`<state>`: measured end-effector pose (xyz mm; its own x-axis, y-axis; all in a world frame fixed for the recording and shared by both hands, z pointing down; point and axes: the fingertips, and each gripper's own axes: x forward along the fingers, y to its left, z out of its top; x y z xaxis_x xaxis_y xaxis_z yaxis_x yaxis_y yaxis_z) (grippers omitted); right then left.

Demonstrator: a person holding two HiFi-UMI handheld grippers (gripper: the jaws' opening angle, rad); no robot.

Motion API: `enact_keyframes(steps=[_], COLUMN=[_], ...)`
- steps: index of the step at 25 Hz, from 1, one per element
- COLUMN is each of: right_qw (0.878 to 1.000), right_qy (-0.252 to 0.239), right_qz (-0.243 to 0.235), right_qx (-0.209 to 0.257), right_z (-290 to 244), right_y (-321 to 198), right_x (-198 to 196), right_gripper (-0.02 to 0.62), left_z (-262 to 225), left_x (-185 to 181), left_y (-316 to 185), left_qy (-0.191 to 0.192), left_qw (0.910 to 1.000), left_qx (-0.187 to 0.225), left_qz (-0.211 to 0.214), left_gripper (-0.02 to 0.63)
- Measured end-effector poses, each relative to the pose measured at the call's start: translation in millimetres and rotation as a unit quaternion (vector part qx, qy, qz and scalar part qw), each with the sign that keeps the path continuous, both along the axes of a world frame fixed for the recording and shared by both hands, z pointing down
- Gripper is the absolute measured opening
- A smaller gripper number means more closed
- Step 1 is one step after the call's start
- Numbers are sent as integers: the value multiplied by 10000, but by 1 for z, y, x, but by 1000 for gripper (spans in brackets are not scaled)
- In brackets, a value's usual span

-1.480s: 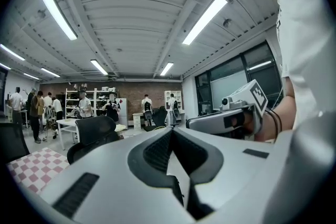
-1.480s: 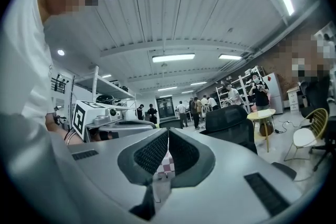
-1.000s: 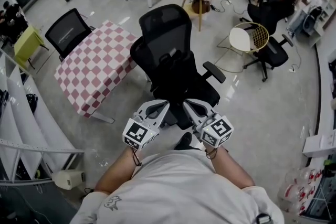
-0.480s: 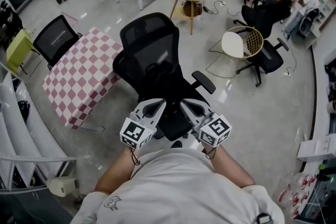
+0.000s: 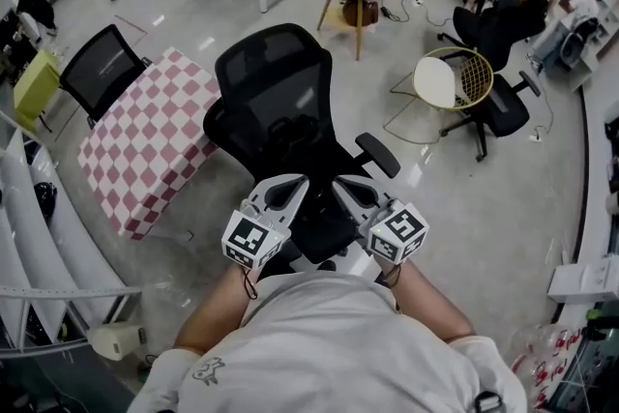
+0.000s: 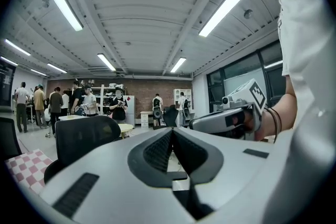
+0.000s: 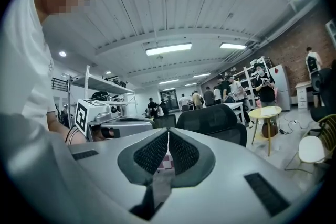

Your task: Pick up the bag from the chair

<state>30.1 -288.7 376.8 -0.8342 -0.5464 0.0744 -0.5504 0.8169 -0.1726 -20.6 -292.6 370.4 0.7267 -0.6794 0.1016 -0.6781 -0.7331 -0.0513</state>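
Two grippers, left gripper (image 5: 288,189) and right gripper (image 5: 350,191), stayed clenched and empty before the chair (image 5: 274,87). Only the view had shifted, so picking was not begun. The bag could not be told apart from its dark seat.

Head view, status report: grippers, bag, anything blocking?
Left gripper and right gripper shut, empty, held before the black chair. Bag not distinguishable against the dark seat. Nothing blocking the approach.

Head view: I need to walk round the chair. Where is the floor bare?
Bare floor lies right of the black office chair, between it and the wire chair, widening toward the lower right. The left is crowded: the checked table stands close beside the chair, shelving beyond.
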Motion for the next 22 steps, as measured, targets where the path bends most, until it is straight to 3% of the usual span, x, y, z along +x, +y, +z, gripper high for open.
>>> enact_keyframes(steps=[9,15,22], right_qw=[9991,9941,9897], right_qy=[-66,-118,-230], right_qz=[388,987,1143], right_qx=[-181,-433,-827], right_z=[7,24,55], right_y=[-33,-65,-87], right_x=[-6,-1,-6], right_gripper=[34,34,35], left_z=[4,8,35], left_x=[-5,-13,-22], left_y=[-38,-69,-95], left_qy=[-18,77,-17], left_qw=[9990,9972,9948], left_qx=[-162,-349,-604], left_qz=[414,660,819], left_gripper=[12,12,12])
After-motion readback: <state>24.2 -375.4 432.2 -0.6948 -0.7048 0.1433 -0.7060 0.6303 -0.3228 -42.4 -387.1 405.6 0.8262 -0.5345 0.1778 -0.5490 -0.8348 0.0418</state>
